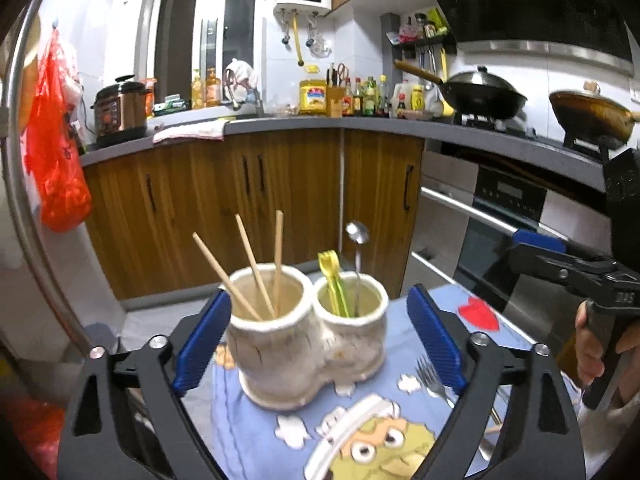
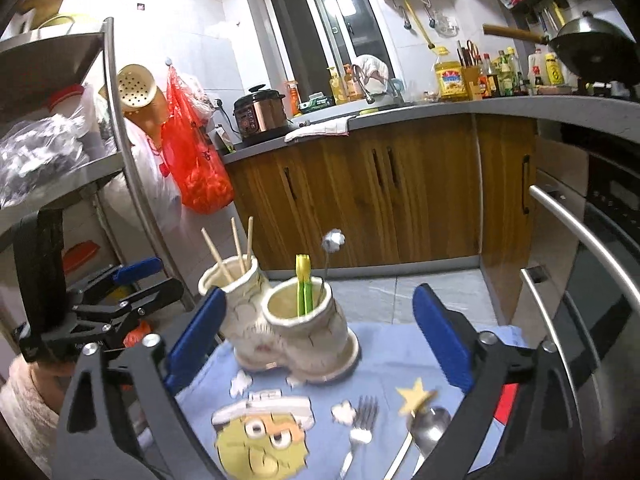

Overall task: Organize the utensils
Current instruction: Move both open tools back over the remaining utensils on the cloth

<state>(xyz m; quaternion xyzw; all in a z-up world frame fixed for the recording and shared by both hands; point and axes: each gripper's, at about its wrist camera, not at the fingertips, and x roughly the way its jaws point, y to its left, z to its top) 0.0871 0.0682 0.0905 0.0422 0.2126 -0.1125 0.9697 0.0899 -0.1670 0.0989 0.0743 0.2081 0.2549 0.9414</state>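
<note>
Blue cartoon-print cloth (image 1: 256,432) covers the table, kitchen counter (image 1: 360,124) and wood cabinets (image 1: 280,184) behind. Left gripper (image 1: 318,338) jaws spread wide, nothing between the pads; the holder sits ahead in the gap, not touched. Right gripper (image 2: 320,344) also wide apart and empty, the holder ahead of it too. Two-cup ceramic holder (image 1: 304,340) stands upright on the cloth: left cup has three wooden chopsticks (image 1: 256,268) leaning, right cup has yellow-green plastic utensils (image 1: 334,284) and a metal spoon (image 1: 357,252), bowl end up. On the cloth near the right gripper: a metal fork (image 2: 358,432), tines toward the holder, and beside it a second spoon (image 2: 428,428).
</note>
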